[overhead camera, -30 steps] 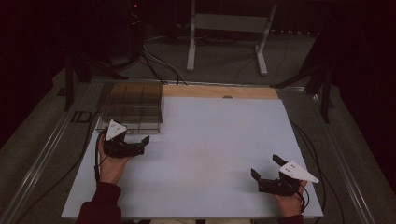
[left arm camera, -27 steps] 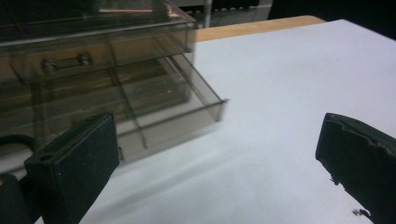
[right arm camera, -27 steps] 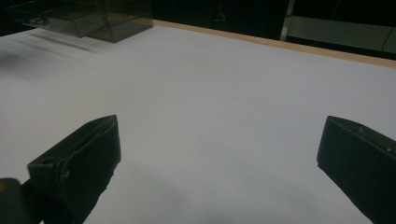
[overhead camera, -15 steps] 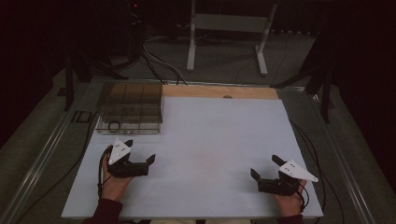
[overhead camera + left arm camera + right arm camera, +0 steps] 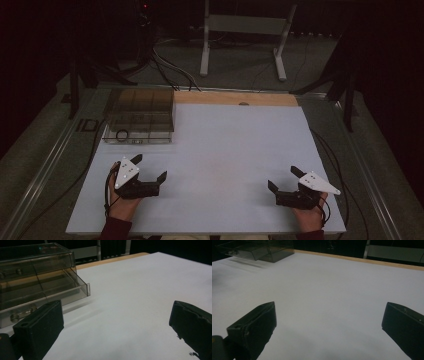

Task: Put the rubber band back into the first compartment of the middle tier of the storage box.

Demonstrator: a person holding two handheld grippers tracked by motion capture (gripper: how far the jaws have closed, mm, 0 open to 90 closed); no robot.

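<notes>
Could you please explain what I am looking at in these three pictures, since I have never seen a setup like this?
There is no robot here: a person sits at a table and holds a two-jaw tool in each hand. The high view looks down from above the person; the left tool is at the left, the right tool at the right. The other two pictures come from small cameras riding on each tool, looking along its own black jaws. Both tools are open and hold nothing. They rest low over a white sheet that covers most of the table. The one object on it is a clear plastic box with compartments, at the far left corner; the left tool's camera sees it close up.
</notes>
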